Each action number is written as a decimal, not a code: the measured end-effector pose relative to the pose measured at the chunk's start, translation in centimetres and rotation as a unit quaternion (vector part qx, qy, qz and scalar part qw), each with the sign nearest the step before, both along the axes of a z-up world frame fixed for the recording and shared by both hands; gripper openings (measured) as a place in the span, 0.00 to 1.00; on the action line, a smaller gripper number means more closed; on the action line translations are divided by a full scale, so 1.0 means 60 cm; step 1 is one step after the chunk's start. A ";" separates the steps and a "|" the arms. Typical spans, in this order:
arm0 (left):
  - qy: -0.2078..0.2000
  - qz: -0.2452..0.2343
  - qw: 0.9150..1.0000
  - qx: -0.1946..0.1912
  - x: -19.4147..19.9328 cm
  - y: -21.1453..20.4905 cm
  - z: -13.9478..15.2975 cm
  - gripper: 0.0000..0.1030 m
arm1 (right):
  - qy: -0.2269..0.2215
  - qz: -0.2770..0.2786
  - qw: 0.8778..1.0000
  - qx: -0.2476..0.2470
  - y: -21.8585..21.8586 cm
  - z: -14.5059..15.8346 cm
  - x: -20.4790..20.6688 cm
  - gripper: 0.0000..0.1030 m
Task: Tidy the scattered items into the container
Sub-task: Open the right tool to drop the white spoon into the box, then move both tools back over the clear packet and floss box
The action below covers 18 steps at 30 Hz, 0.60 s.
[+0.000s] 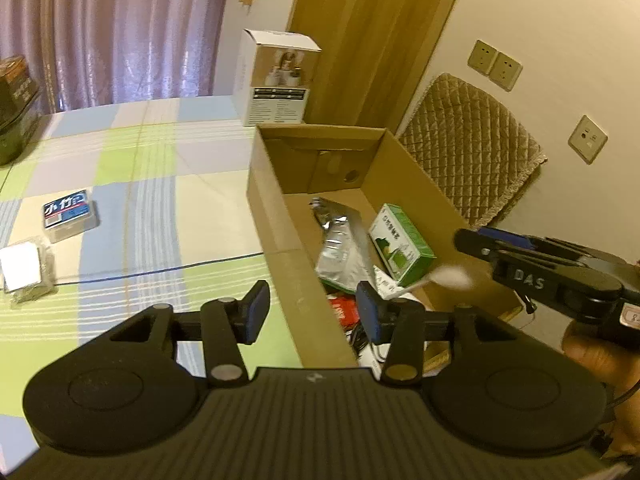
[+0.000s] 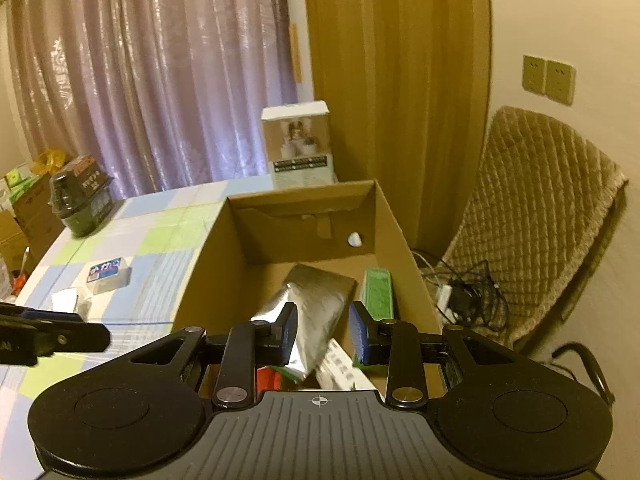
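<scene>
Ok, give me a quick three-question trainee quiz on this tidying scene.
1. True or false: the silver foil pouch lies inside the brown cardboard box.
2. Which lies outside the box, on the checked tablecloth? A: the pouch. B: the blue-labelled flat tin.
3. Fill in: the left gripper is ____.
Key: 1 true; 2 B; 3 open.

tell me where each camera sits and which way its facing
Left wrist: sits on the left gripper, looks across the checked table and into the cardboard box; shows its own open fingers, the right gripper and a hand.
Right wrist: sits on the right gripper, looks down into the box toward the curtain; shows its open fingers and the left gripper's tip.
Shared: box, foil pouch, green carton, white box, chair.
</scene>
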<state>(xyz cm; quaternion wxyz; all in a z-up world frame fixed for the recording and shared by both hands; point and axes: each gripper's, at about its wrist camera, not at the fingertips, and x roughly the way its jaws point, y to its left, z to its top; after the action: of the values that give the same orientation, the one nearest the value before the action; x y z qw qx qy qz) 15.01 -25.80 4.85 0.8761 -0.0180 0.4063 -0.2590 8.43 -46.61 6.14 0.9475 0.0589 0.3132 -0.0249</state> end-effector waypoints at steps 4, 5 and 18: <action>0.005 0.009 1.000 0.001 -0.008 0.021 -0.005 0.44 | -0.001 -0.003 1.000 -0.003 0.006 0.003 -0.020 0.35; 0.005 0.010 1.000 0.003 -0.010 0.026 -0.005 0.46 | -0.004 -0.005 1.000 -0.003 0.009 0.005 -0.025 0.35; -0.010 0.060 0.998 0.018 -0.065 0.142 0.016 0.55 | -0.044 0.069 0.997 0.000 0.143 0.054 -0.063 0.90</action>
<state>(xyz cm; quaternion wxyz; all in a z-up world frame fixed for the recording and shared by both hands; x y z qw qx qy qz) 11.09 -17.31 5.84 0.8940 -0.0237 0.4007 -0.1991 4.63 -38.03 9.36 0.9600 0.0380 0.2742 0.0429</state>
